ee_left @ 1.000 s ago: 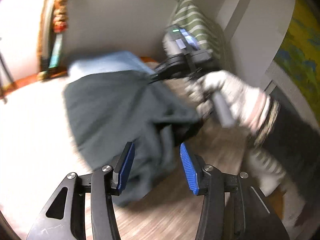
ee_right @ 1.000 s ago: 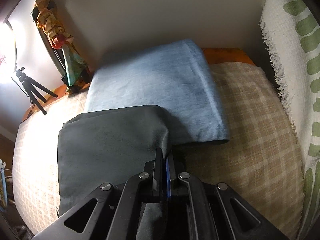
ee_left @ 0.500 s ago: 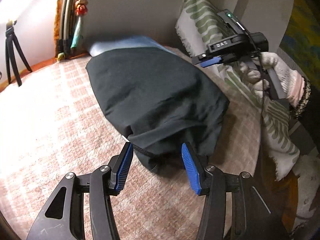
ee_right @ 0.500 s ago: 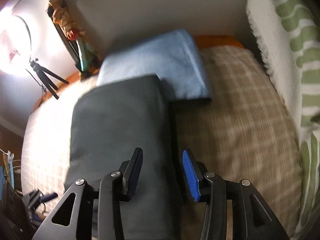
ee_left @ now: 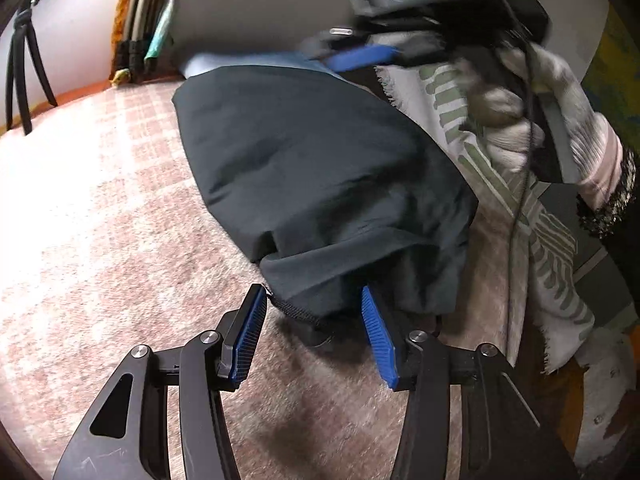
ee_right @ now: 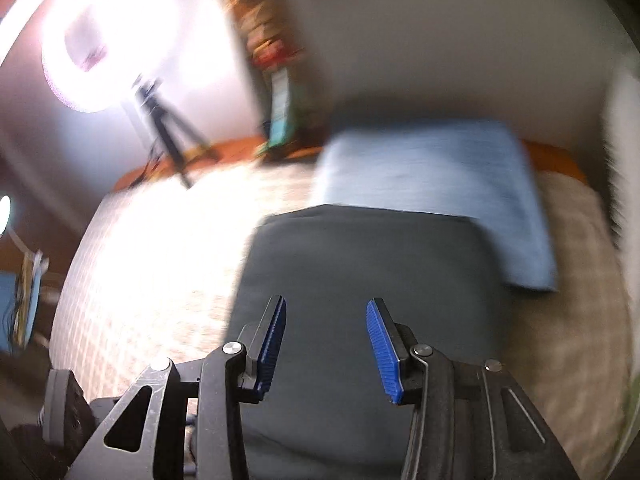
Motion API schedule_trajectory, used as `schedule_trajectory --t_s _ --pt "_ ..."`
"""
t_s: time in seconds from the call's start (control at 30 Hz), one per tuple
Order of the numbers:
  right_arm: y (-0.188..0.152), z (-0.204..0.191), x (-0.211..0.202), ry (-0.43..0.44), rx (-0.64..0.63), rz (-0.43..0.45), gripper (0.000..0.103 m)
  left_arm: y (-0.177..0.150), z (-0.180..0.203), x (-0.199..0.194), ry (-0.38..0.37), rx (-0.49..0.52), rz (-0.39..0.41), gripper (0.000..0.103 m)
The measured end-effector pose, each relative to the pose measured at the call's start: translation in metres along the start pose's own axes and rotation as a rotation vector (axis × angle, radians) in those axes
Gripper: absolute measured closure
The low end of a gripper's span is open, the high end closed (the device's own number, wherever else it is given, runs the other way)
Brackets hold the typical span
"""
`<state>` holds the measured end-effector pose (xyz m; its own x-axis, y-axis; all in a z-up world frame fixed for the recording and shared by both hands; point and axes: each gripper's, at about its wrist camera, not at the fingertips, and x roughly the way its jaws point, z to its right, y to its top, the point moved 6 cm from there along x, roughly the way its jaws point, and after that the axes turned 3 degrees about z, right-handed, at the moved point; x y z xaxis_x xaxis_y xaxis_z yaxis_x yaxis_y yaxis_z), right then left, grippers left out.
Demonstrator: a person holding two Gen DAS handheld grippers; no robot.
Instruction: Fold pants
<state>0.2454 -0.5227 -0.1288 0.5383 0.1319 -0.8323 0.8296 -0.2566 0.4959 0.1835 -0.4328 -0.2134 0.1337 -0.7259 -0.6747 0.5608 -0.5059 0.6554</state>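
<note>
The dark grey pants [ee_left: 316,168] lie folded on the checked bedspread [ee_left: 100,240], with the waistband and a black drawstring [ee_left: 292,310] at the near end. My left gripper [ee_left: 314,304] is open, its blue pads on either side of the waistband edge. My right gripper [ee_right: 326,316] is open and empty, held above the folded pants [ee_right: 360,280]. In the left wrist view the right gripper [ee_left: 360,56] appears blurred at the far end, held by a gloved hand [ee_left: 520,120].
A folded light blue garment [ee_right: 432,184] lies beyond the pants against the wall. A white cloth with green stripes [ee_left: 500,184] hangs on the right. A ring light on a tripod [ee_right: 108,48] stands at the left, and bundled items [ee_left: 140,20] lean on the wall.
My right gripper let go of the pants, opened and lifted away above them. The pants now lie flat and folded. My left gripper moved closer to the waistband end.
</note>
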Motion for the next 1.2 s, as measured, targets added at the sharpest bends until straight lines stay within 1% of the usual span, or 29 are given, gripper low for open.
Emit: schedule_trajectory --t_s 0.07,0.13,0.2,0.3,0.37,0.4,0.43,0.5,0.53,0.57,0.63,0.73,0.77,0.83,0.9,0.93,1.0,1.03,1.07,1.1,1.13,1.17,1.2 --pt "0.005 -0.013 0.019 0.008 -0.028 -0.025 0.059 0.000 0.000 0.001 -0.010 -0.016 0.005 0.062" --pt "0.008 -0.021 0.044 0.004 -0.034 -0.060 0.059 0.002 0.000 0.000 -0.022 -0.029 0.016 0.071" --pt "0.008 -0.018 0.062 -0.040 -0.039 -0.087 0.060 0.003 0.000 0.000 -0.032 -0.034 0.020 0.089" --pt "0.007 -0.010 0.078 -0.047 -0.009 -0.110 0.064 0.003 0.001 -0.002 -0.057 -0.052 0.026 0.098" --pt "0.009 -0.005 0.081 -0.044 0.007 -0.113 0.065 0.002 0.006 -0.007 -0.079 -0.076 0.037 0.100" --pt "0.009 -0.004 0.082 -0.044 0.005 -0.116 0.067 -0.001 0.011 -0.010 -0.102 -0.092 0.037 0.100" --pt "0.009 -0.003 0.083 -0.048 0.000 -0.122 0.068 -0.004 0.017 -0.013 -0.121 -0.092 0.035 0.100" --pt "0.010 -0.003 0.084 -0.056 0.000 -0.133 0.071 -0.010 0.029 -0.015 -0.129 -0.064 0.030 0.101" --pt "0.011 -0.002 0.084 -0.055 0.005 -0.133 0.071 -0.014 0.036 -0.016 -0.161 -0.064 0.017 0.101" --pt "0.011 -0.004 0.085 -0.053 0.010 -0.132 0.071 -0.016 0.041 -0.016 -0.174 -0.061 0.010 0.101" --pt "0.012 -0.005 0.085 -0.050 0.016 -0.125 0.071 -0.023 0.051 -0.017 -0.174 -0.033 -0.005 0.101" --pt "0.012 -0.008 0.076 -0.039 0.015 -0.108 0.069 -0.022 0.047 -0.022 -0.169 -0.047 -0.009 0.101" --pt "0.010 -0.007 0.065 -0.035 0.017 -0.088 0.068 -0.020 0.043 -0.026 -0.161 -0.057 -0.007 0.101" --pt "0.008 -0.001 0.044 -0.035 0.044 -0.053 0.063 -0.013 0.030 -0.033 -0.148 -0.091 0.014 0.097" --pt "0.004 0.008 0.022 -0.018 0.073 -0.015 0.056 -0.003 0.016 -0.041 -0.134 -0.129 0.034 0.091" --pt "0.001 0.013 0.012 -0.022 0.083 0.002 0.055 0.000 0.012 -0.043 -0.125 -0.136 0.043 0.087" --pt "-0.007 0.027 -0.012 -0.023 0.114 0.040 0.046 0.011 0.005 -0.050 -0.081 -0.127 0.073 0.062" --pt "-0.012 0.038 -0.026 -0.033 0.132 0.063 0.044 0.016 0.003 -0.051 -0.070 -0.127 0.086 0.059" --pt "-0.015 0.045 -0.033 -0.045 0.140 0.077 0.038 0.019 0.000 -0.051 -0.067 -0.131 0.089 0.058" --pt "-0.022 0.059 -0.045 -0.074 0.151 0.099 0.030 0.024 -0.003 -0.049 -0.062 -0.139 0.084 0.054" --pt "-0.025 0.066 -0.050 -0.088 0.157 0.109 0.025 0.028 -0.006 -0.045 -0.056 -0.148 0.069 0.051" --pt "-0.031 0.078 -0.056 -0.106 0.170 0.120 0.017 0.031 -0.011 -0.040 -0.049 -0.156 0.064 0.050" --pt "-0.037 0.092 -0.062 -0.119 0.196 0.127 0.016 0.032 -0.012 -0.035 -0.042 -0.155 0.062 0.050"
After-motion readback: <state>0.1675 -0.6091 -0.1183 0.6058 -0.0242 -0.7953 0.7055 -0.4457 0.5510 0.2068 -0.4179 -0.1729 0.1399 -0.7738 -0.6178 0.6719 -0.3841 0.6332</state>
